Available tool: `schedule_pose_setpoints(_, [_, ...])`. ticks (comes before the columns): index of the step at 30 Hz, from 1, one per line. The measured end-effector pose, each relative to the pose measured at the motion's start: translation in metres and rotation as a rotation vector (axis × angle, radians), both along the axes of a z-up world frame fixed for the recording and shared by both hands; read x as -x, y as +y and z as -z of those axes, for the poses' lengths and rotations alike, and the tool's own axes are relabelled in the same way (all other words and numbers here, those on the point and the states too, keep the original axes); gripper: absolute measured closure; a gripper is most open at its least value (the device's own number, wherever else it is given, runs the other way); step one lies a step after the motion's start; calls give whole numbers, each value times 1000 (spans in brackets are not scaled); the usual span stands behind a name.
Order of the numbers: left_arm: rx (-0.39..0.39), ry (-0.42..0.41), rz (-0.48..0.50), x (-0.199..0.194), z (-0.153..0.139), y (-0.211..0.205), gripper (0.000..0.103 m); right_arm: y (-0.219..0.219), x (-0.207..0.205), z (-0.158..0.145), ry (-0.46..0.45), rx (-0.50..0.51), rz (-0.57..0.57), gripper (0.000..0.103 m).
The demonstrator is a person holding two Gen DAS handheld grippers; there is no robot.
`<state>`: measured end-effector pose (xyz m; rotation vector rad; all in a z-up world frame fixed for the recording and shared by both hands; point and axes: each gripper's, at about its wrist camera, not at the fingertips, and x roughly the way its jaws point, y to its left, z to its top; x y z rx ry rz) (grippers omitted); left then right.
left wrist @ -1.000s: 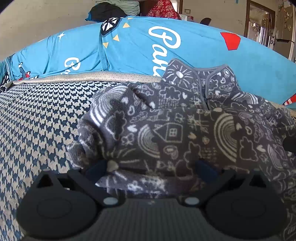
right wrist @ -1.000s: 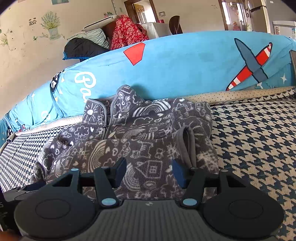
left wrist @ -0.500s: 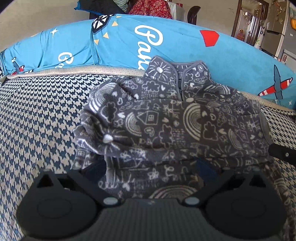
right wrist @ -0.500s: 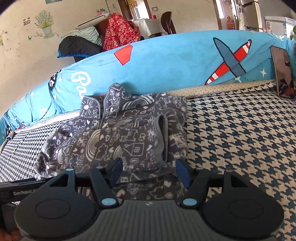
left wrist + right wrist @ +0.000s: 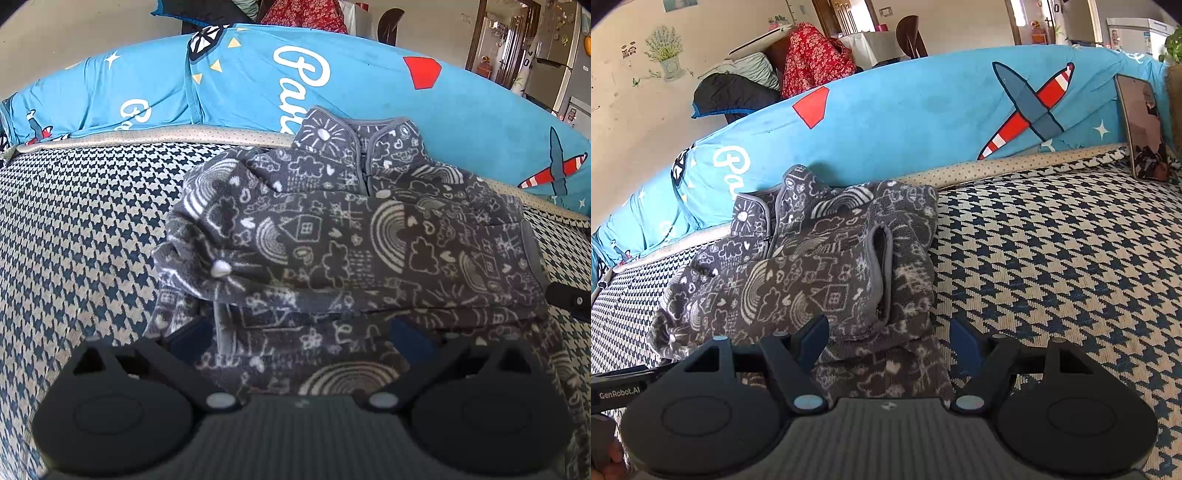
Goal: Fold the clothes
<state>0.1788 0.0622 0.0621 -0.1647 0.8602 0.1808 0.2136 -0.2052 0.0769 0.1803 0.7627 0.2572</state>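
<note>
The dark grey fleece garment with white doodle print (image 5: 820, 280) is seen bunched at centre frame on the houndstooth-patterned sofa seat (image 5: 1052, 258). Both the left gripper (image 5: 299, 339) and right gripper (image 5: 888, 338) are released, the right's jaws widening around its near edge.

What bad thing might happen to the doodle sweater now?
The sleeve fold is puffy and loose, so it may flop open as the right gripper, whose jaws are opening over the hem, lets go. The collar leans against the blue cushion, so the next fold might turn out crooked.
</note>
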Motion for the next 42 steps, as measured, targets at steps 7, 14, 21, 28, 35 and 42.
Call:
schedule_pose_setpoints(7, [-9,23,8,-3,6,-4,0,-10,-10,1,-28,17,8,31])
schedule_pose_setpoints(14, [4,32,-6,-3,8,0,0,-23,-16,7,-2,-18,17,29])
schedule_pose_setpoints(21, [-2,45,-7,-4,11,1,0,-22,-23,16,28,-72,11,29])
schedule_pose_setpoints(28, [4,52,-13,-2,12,6,0,-21,-32,32,46,-116,50,29])
schedule_pose_setpoints(35, [8,55,-18,1,11,11,0,-15,-39,36,-13,-95,13,38])
schedule_pose_setpoints(42, [18,60,-24,2,11,17,0,-10,-47,42,-29,-129,-48,49])
